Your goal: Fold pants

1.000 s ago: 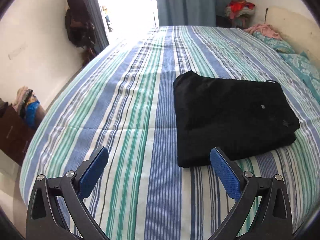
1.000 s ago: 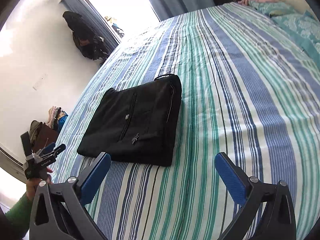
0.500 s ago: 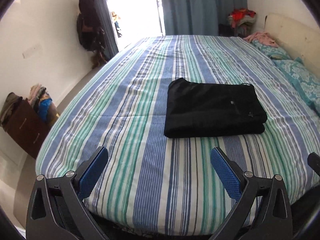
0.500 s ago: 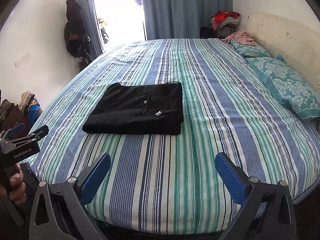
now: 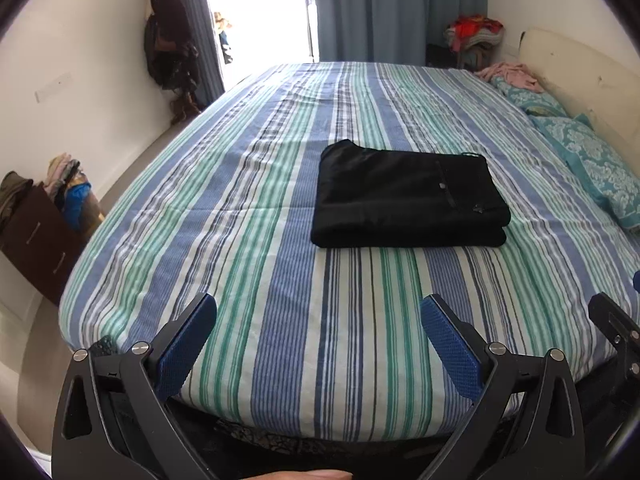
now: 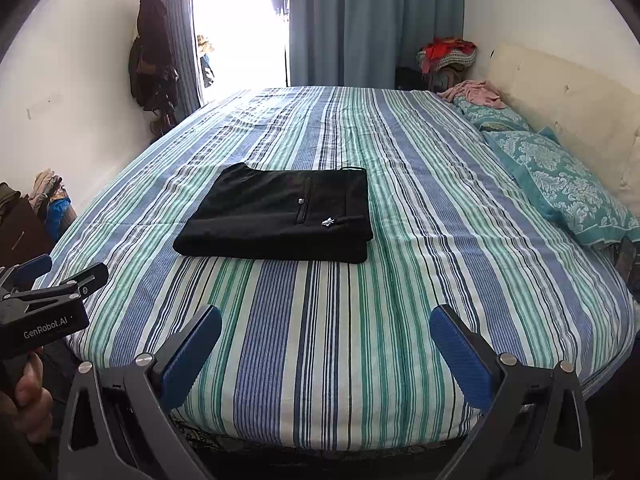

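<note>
Both grippers, left [image 5: 318,338] and right [image 6: 326,346], hang released over the bed's [image 6: 400,320] near edge, well apart from the folded black pants [image 6: 280,216].

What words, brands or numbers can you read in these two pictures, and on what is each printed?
"GenRobot.AI": white lettering on the side of the left gripper, seen in the right wrist view.
The small white emblem on the folded black pants is too small to read.
No other text shows.
</note>
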Available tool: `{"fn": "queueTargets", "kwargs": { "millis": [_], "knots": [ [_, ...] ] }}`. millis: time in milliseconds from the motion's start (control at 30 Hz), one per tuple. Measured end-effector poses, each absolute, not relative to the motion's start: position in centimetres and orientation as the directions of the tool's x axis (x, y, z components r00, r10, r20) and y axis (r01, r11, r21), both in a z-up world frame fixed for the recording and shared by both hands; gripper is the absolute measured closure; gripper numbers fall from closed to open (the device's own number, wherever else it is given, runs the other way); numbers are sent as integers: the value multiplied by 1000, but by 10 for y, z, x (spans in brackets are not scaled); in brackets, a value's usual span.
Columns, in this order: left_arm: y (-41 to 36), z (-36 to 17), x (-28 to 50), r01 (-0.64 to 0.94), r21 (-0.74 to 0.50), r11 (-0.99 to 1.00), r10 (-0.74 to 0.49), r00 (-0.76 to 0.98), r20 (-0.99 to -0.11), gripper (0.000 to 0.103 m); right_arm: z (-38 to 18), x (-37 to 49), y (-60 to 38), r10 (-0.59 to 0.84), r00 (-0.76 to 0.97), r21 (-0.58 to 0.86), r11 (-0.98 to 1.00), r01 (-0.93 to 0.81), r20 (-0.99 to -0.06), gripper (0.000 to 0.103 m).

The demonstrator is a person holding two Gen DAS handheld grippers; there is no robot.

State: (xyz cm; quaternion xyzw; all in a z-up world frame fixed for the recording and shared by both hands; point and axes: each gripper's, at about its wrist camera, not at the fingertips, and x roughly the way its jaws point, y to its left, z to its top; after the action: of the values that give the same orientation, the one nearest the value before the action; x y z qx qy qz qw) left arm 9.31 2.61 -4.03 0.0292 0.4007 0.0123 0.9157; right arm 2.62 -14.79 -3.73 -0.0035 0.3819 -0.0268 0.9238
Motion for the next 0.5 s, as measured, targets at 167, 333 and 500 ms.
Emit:
{"fn": "queueTargets", "kwargs": {
  "millis": [167,333,500],
  "knots": [
    [21,-44,90,32,50,998,16,668,-744,1,-33,24,-142,-74,709,-57,997,49,-701,0],
    [21,-44,88,41,47,998,8,662,-749,1,-36,23,-139,-80,700,-65,997,48,-710,0],
    [24,-42,86,26,69,997,34,672,-740,1,-38,24,-137,-83,694,-72,996,44,-715,0]
  ]
}}
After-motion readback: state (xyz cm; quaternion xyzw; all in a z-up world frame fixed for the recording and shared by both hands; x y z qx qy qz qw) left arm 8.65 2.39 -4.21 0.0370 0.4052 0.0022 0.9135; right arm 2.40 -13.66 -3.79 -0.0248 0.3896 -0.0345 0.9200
